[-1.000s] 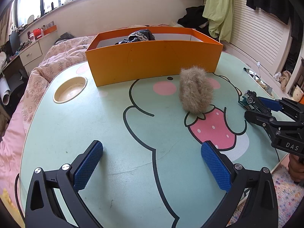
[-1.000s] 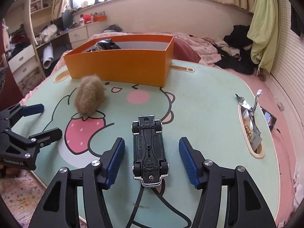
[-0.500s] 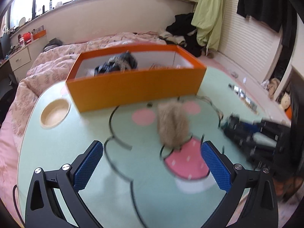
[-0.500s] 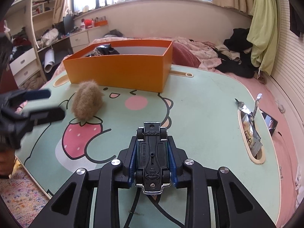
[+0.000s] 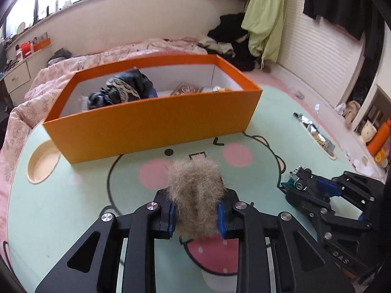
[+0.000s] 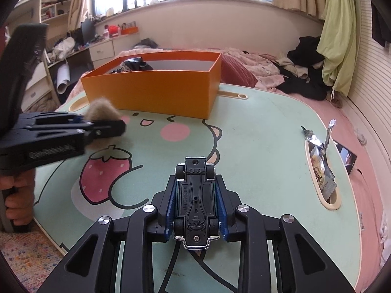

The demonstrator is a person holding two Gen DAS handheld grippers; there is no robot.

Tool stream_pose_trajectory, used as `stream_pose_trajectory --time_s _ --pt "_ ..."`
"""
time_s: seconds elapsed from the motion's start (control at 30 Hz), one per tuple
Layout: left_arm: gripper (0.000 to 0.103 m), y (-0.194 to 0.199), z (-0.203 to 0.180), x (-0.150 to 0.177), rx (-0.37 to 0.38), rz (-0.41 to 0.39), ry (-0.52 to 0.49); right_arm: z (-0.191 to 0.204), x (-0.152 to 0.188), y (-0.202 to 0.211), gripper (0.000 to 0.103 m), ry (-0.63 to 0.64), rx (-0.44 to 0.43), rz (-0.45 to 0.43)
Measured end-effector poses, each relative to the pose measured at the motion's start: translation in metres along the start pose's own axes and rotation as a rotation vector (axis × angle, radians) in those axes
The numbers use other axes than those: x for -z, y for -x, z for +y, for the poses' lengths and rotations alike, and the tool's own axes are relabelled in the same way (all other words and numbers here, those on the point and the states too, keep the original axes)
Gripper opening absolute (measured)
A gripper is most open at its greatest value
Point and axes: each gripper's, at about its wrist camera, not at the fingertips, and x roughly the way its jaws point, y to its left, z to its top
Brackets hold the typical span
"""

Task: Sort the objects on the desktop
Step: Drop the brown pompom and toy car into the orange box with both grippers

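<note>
My left gripper (image 5: 196, 216) is shut on a brown fluffy ball (image 5: 195, 190), held over the green cartoon table (image 5: 73, 207). It also shows in the right wrist view (image 6: 102, 108), clamped between the left gripper's fingers (image 6: 107, 128). My right gripper (image 6: 195, 210) is shut on a black toy car (image 6: 195, 200), held upside down above the table. The car also shows in the left wrist view (image 5: 299, 179). The orange box (image 5: 151, 122) stands at the far side of the table, with dark cloth (image 5: 122, 90) and small items inside.
A foil snack wrapper (image 6: 320, 168) sits in a slot near the table's right edge. A round cup recess (image 5: 41, 163) is at the left. A bed with pink bedding (image 5: 48, 83) lies behind the table; a patterned rug (image 6: 27, 258) lies below.
My left gripper moved forward to the fluffy ball and shut on it. My right gripper shut on the toy car and lifted it slightly.
</note>
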Motion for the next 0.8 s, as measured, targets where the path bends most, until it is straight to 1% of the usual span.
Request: stream_pose_trajectory --time_s 0.1,0.2,0.3,0.37,0.47,0.57,0.63,0.73,0.77,0.8 --pt "0.026 0.009 0.015 0.0 0.033 -0.043 0.061 -0.001 -0.003 -0.001 0.027 0.001 -0.008 0.009" --pt "0.026 0.015 0.027 -0.001 0.023 -0.073 0.087 -0.001 -0.009 0.002 0.027 -0.003 -0.022 0.0" --pt "0.026 0.017 0.038 -0.01 0.015 -0.098 0.097 0.0 -0.024 0.01 0.027 -0.021 -0.053 -0.028" --pt "0.026 0.018 0.045 -0.024 0.004 -0.12 0.097 0.001 -0.041 0.013 0.027 -0.034 -0.078 -0.046" --pt "0.026 0.027 0.051 -0.043 -0.014 -0.147 0.092 0.003 -0.071 0.014 0.027 -0.024 -0.084 -0.087" --pt "0.026 0.029 0.058 -0.072 -0.015 -0.161 0.093 0.007 -0.109 0.009 0.027 -0.026 -0.1 -0.117" --pt "0.026 0.023 0.062 -0.095 -0.016 -0.158 0.097 0.009 -0.134 0.001 0.027 -0.032 -0.113 -0.126" --pt "0.027 0.012 0.067 -0.123 -0.036 -0.136 0.104 0.016 -0.166 -0.022 0.027 -0.03 -0.107 -0.123" --pt "0.033 0.004 0.071 -0.131 -0.035 -0.112 0.117 0.016 -0.175 -0.033 0.028 -0.043 -0.114 -0.111" --pt "0.05 -0.004 0.077 -0.135 -0.034 -0.08 0.135 0.016 -0.181 -0.044 0.032 -0.057 -0.125 -0.096"
